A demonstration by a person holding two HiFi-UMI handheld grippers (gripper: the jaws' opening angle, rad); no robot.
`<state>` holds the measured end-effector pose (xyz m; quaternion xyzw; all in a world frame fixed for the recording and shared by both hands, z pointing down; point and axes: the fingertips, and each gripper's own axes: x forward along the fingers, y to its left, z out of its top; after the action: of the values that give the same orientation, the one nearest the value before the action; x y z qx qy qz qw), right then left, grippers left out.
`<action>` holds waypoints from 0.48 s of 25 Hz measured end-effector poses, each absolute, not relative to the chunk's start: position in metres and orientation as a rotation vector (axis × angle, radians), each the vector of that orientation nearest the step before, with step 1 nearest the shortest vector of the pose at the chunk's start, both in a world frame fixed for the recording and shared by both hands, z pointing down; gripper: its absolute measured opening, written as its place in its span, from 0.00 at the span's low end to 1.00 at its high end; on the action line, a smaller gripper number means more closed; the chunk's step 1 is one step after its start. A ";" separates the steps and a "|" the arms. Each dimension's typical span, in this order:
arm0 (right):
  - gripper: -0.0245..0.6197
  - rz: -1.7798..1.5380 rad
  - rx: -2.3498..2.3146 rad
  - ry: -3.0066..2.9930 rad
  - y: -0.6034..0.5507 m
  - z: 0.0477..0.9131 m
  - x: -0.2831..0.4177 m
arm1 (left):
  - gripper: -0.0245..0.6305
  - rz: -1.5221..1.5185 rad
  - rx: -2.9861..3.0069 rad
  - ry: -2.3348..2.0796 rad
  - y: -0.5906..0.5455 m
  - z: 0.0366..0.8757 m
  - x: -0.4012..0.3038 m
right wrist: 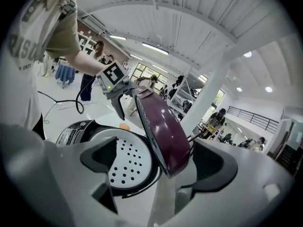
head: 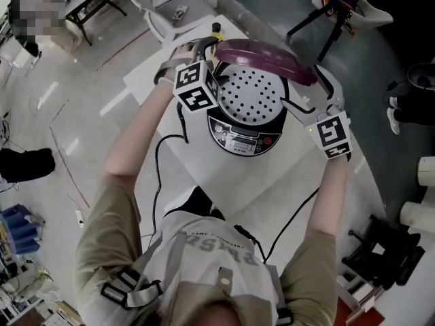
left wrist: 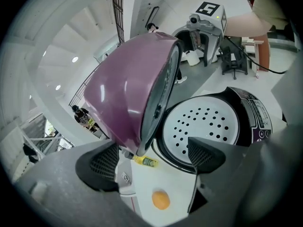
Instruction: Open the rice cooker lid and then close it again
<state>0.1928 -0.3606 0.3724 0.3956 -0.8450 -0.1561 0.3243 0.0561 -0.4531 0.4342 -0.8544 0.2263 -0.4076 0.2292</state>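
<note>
The rice cooker (head: 245,138) stands on a white table (head: 224,178) with its purple lid (head: 262,56) raised and tilted back. A white perforated inner plate (head: 253,90) shows underneath. My left gripper (head: 198,47) is open at the lid's left side. In the left gripper view the lid (left wrist: 128,93) rises between the spread fingers (left wrist: 203,152). My right gripper (head: 318,87) is open at the lid's right side. In the right gripper view the lid's rim (right wrist: 163,122) stands in the gap between the jaws. I cannot tell whether either gripper touches the lid.
An orange ball (left wrist: 161,200) and a small yellow bottle (left wrist: 146,161) lie on the table behind the cooker. A black power cable (head: 163,156) runs off the table's left side. A white chair (head: 170,9) and a tripod (head: 333,12) stand beyond the table.
</note>
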 end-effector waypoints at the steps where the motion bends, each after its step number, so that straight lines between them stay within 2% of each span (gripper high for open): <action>1: 0.78 -0.424 1.014 -2.202 -0.357 0.373 0.188 | 0.75 -1.132 -2.346 0.620 -0.451 0.437 0.055; 12: 0.78 -0.407 0.853 -2.061 -0.323 0.404 0.167 | 0.75 -1.219 -2.302 0.550 -0.424 0.454 0.047</action>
<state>0.1674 -0.3233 0.4038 0.3407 -0.8237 -0.1625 0.4232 0.0467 -0.4243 0.4537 -0.8399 0.2008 -0.4449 0.2375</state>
